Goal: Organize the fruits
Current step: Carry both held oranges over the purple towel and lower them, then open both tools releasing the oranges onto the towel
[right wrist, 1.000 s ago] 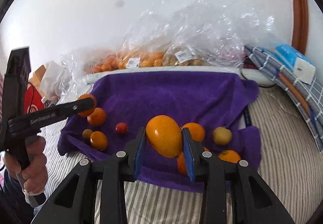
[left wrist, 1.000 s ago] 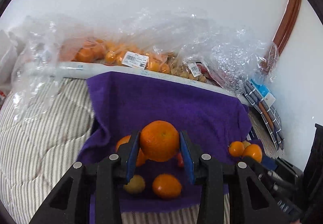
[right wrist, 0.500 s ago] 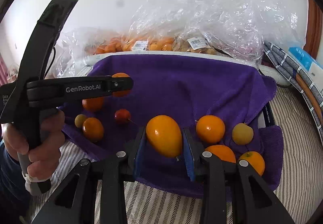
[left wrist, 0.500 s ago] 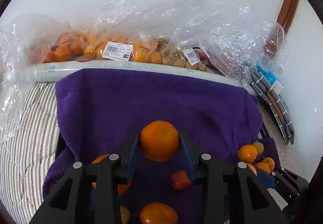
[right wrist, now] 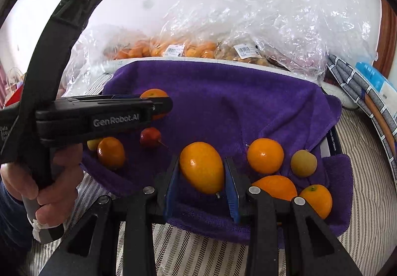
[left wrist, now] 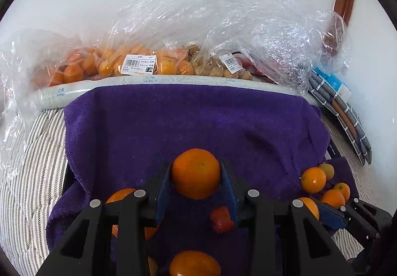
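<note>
My left gripper (left wrist: 196, 184) is shut on a round orange (left wrist: 196, 173) and holds it above a purple towel (left wrist: 193, 122). Below it lie a small red fruit (left wrist: 221, 219) and two more oranges (left wrist: 124, 197). My right gripper (right wrist: 202, 182) is shut on an oval orange-yellow fruit (right wrist: 201, 167) over the towel's (right wrist: 223, 97) front edge. To its right lie an orange (right wrist: 265, 155), a small yellow-brown fruit (right wrist: 303, 163) and two more oranges (right wrist: 316, 200). The left gripper (right wrist: 158, 105) shows in the right wrist view with its orange (right wrist: 153, 94).
Clear plastic bags of oranges (left wrist: 139, 64) and brown fruits (left wrist: 223, 68) lie behind a white roll (left wrist: 173, 81) at the towel's far edge. Folded checked cloths (left wrist: 340, 112) lie at the right. Striped bedding (left wrist: 32, 164) surrounds the towel. A white wall is behind.
Both grippers have moved forward over the towel with their fruits still held. The left gripper now reaches further toward the towel's middle; the bags look nearer.
</note>
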Tool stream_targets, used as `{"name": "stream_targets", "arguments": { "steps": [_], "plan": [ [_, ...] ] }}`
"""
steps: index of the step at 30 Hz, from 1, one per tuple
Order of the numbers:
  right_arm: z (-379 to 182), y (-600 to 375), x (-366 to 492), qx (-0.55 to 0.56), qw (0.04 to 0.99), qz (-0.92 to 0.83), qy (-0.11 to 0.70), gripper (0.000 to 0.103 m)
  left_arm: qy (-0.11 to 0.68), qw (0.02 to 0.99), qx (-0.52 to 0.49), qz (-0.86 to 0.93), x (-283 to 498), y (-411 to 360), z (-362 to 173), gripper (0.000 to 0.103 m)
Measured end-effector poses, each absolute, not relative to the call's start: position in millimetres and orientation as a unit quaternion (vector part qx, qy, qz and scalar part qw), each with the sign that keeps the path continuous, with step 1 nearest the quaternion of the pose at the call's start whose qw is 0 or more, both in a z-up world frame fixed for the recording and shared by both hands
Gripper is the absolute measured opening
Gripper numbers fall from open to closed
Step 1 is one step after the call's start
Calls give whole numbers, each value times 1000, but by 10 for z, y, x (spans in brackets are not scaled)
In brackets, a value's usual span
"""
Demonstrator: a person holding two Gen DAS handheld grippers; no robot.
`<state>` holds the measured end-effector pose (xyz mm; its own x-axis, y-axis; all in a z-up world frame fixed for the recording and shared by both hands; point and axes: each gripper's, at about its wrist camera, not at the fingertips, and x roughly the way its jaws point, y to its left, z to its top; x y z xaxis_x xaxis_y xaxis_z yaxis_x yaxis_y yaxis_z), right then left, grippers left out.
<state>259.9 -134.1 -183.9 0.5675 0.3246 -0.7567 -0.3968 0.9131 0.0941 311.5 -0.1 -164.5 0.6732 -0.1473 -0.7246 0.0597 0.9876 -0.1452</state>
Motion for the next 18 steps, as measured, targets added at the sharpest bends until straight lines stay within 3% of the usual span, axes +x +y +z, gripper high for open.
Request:
{"name": "stream_targets", "arguments": {
  "steps": [14,18],
  "plan": [
    [-1794,-1383,2538,-36,893,202,400,36,391,918,-40,-57,3055,-35,-1658,38],
    [-1693,-1448,2483,-22,904,204,375,48,395,916,-47,-55,3047,-14,-1630,42]
  ]
}}
